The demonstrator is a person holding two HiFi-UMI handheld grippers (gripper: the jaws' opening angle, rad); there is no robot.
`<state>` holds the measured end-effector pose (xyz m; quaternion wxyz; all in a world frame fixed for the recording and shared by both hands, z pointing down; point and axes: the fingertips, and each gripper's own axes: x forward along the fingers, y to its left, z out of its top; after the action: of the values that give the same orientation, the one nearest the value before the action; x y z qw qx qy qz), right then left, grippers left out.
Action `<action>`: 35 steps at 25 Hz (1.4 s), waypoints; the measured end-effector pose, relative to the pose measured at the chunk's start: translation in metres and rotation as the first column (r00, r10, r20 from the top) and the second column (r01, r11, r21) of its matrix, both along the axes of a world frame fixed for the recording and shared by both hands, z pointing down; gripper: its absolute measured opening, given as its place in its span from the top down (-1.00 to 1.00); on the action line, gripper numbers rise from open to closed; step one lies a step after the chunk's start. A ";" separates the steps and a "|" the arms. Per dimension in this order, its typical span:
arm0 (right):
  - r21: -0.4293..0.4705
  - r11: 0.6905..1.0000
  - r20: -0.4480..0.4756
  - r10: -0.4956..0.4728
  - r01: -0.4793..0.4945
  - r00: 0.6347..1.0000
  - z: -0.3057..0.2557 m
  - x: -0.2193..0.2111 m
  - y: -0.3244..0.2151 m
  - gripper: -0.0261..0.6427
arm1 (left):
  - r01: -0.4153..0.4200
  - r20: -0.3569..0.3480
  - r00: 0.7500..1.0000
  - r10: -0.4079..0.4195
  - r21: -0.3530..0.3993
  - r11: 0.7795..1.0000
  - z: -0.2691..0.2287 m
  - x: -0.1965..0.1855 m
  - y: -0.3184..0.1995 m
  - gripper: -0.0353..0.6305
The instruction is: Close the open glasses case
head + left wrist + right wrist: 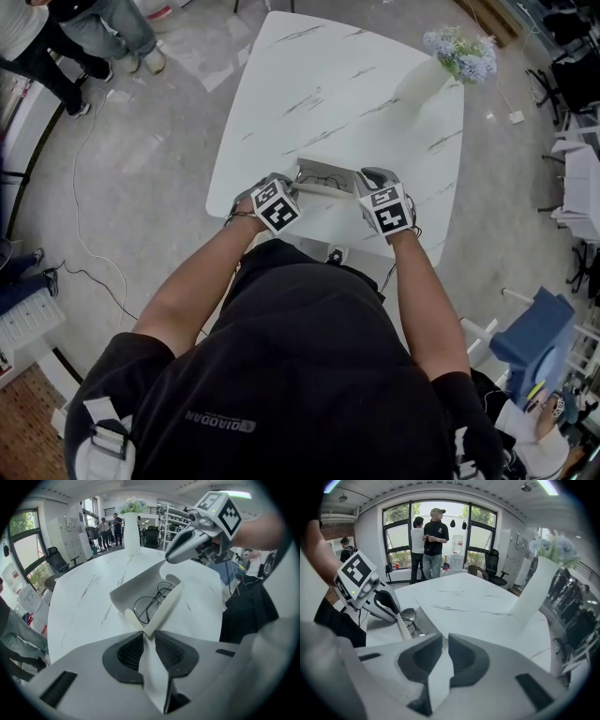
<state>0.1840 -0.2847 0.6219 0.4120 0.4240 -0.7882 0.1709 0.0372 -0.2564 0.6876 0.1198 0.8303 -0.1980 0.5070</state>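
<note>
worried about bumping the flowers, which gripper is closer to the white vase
Right. The right gripper grips the glasses case at the end nearer the vase; the left gripper grips the opposite end, farther away.

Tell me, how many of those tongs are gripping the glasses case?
2. The left tongs pinch the flap of the glasses case at one end, the right tongs at the other. Neither is hidden.

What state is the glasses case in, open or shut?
Open. The lid stands raised off the glasses case, glasses showing inside; left tongs and right tongs both pinch the lid.
</note>
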 end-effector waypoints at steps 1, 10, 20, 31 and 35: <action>0.000 1.000 0.000 0.002 -0.002 1.000 0.001 0.001 0.001 0.80 | 0.001 -0.001 1.000 -0.001 0.000 1.000 0.000 0.000 0.000 0.65; 0.007 1.000 0.019 -0.003 0.003 1.000 0.000 -0.003 0.012 0.79 | 0.005 -0.010 1.000 -0.005 -0.006 1.000 0.000 0.000 -0.001 0.65; 0.021 1.000 -0.001 -0.018 0.018 1.000 0.003 -0.006 0.025 0.79 | 0.007 -0.009 1.000 -0.007 -0.005 1.000 0.000 0.000 0.000 0.65; 0.014 1.000 -0.001 -0.022 0.022 1.000 0.007 -0.008 0.036 0.78 | 0.011 -0.003 1.000 -0.011 0.000 1.000 -0.001 0.000 0.001 0.65; 0.012 1.000 -0.003 -0.023 0.023 1.000 0.009 -0.009 0.040 0.78 | 0.017 -0.004 1.000 -0.017 0.000 1.000 0.000 -0.001 0.002 0.66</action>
<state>0.1753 -0.2449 0.6313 0.4127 0.4176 -0.7934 0.1608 0.0364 -0.2549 0.6875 0.1247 0.8296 -0.2049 0.5042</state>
